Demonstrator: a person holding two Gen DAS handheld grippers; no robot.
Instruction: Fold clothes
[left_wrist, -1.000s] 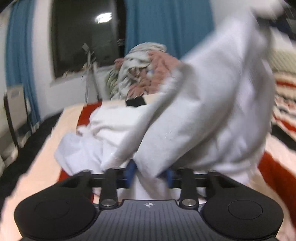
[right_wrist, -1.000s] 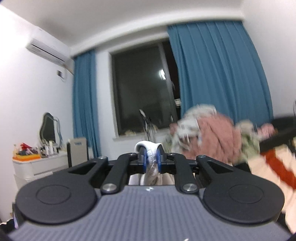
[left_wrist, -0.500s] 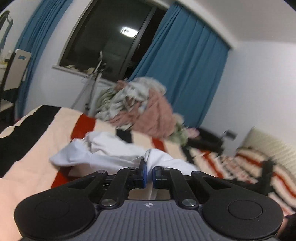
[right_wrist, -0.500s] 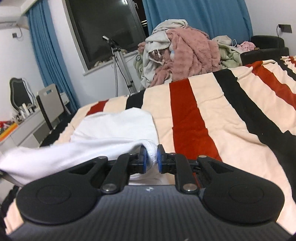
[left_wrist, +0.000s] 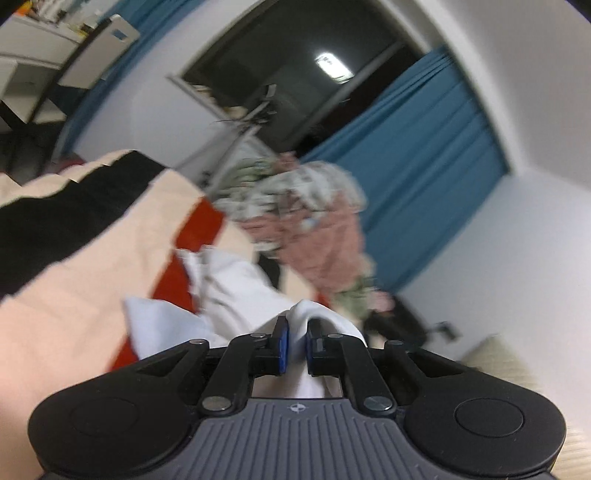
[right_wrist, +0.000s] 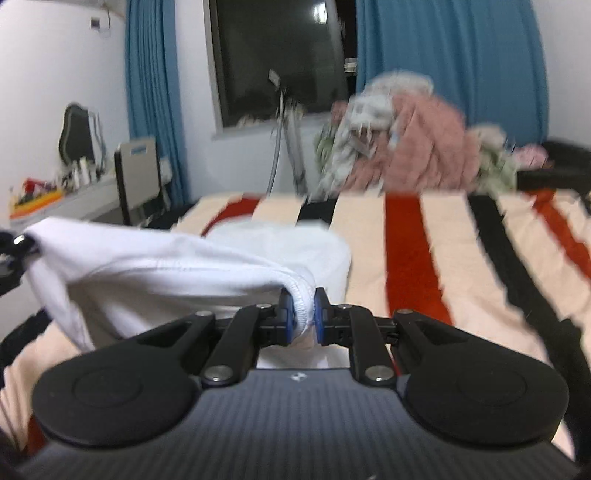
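A white garment (right_wrist: 147, 266) hangs stretched over the striped bed (right_wrist: 406, 240). My right gripper (right_wrist: 303, 308) is shut on its stitched hem, which bunches between the blue pads. From there the cloth runs left to a corner at the frame's left edge, where a black part holds it. In the tilted left wrist view, my left gripper (left_wrist: 295, 334) pinches a fold of the same white garment (left_wrist: 236, 291). Its jaws are opening slightly, with the cloth still pressed between the pads. The garment's remainder lies crumpled on the blanket (left_wrist: 92, 258).
A heap of pink and patterned clothes (right_wrist: 406, 147) sits at the bed's far end, also seen in the left wrist view (left_wrist: 314, 229). A tripod (right_wrist: 288, 140) stands by the dark window. A chair (right_wrist: 138, 177) and a cluttered dresser (right_wrist: 55, 199) are at the left.
The left view has rolled and lifted; the cloth that filled it a second ago now lies lower on the bed. The right gripper tipped down from the window to the bed, still holding the hem.
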